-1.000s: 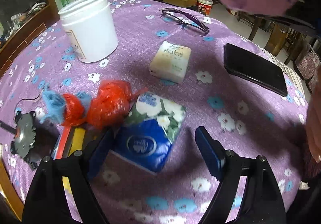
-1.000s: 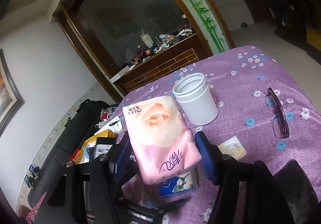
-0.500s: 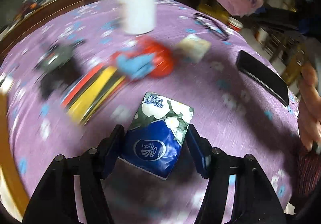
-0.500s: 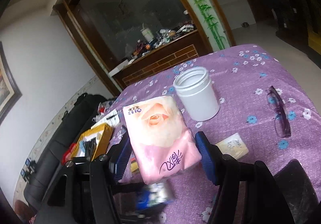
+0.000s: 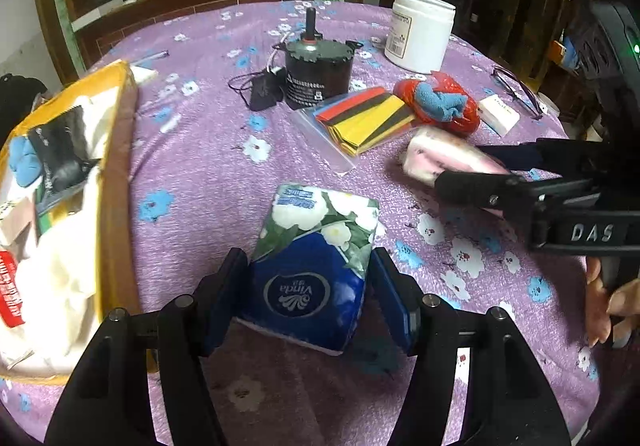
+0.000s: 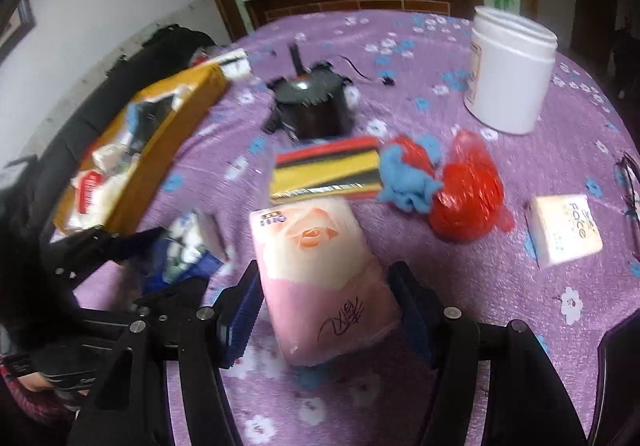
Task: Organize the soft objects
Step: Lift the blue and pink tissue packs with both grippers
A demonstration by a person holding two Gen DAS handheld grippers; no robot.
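Blue floral tissue pack (image 5: 308, 266), glossy, white blossoms, "Vinda" logo

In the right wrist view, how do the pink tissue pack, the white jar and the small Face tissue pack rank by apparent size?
1. pink tissue pack, though nearness to the camera enlarges it
2. white jar
3. small Face tissue pack

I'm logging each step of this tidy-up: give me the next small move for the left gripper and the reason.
Probably lift and carry it toward the open yellow box on its left. The left gripper is clamped on the blue Vinda tissue pack, and the box already holds soft white items, so it looks like the drop spot.
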